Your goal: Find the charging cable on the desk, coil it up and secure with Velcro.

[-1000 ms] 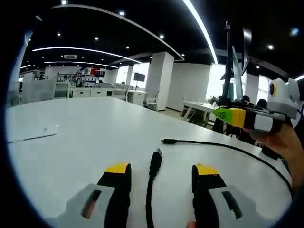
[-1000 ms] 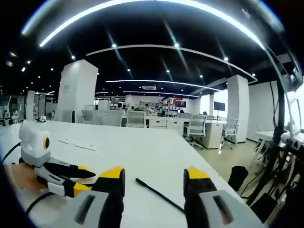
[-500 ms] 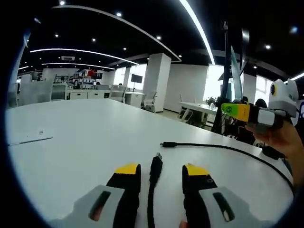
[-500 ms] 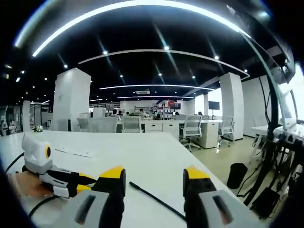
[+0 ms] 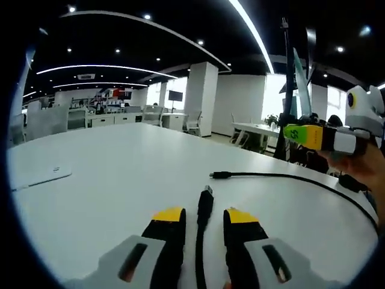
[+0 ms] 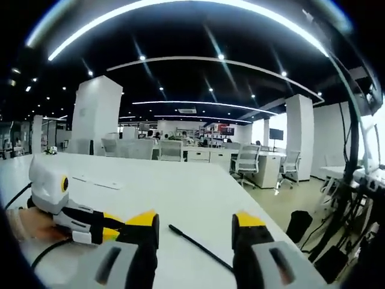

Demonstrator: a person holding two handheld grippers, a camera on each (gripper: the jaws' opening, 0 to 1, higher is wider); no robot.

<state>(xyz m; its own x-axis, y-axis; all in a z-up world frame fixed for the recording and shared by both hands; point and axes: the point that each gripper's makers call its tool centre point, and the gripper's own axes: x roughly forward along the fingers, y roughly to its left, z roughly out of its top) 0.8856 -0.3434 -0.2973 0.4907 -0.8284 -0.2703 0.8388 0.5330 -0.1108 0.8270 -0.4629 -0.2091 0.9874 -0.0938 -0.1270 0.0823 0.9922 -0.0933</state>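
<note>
White desk stretched ahead of me, the charging cable lying across it. My left gripper had its jaws nearly pinched on the plug end; whether they truly clamped it, I couldn't tell. My right gripper hung wide apart above the other end. I judged the plug might slip out, since the grip looked shallow.
</note>
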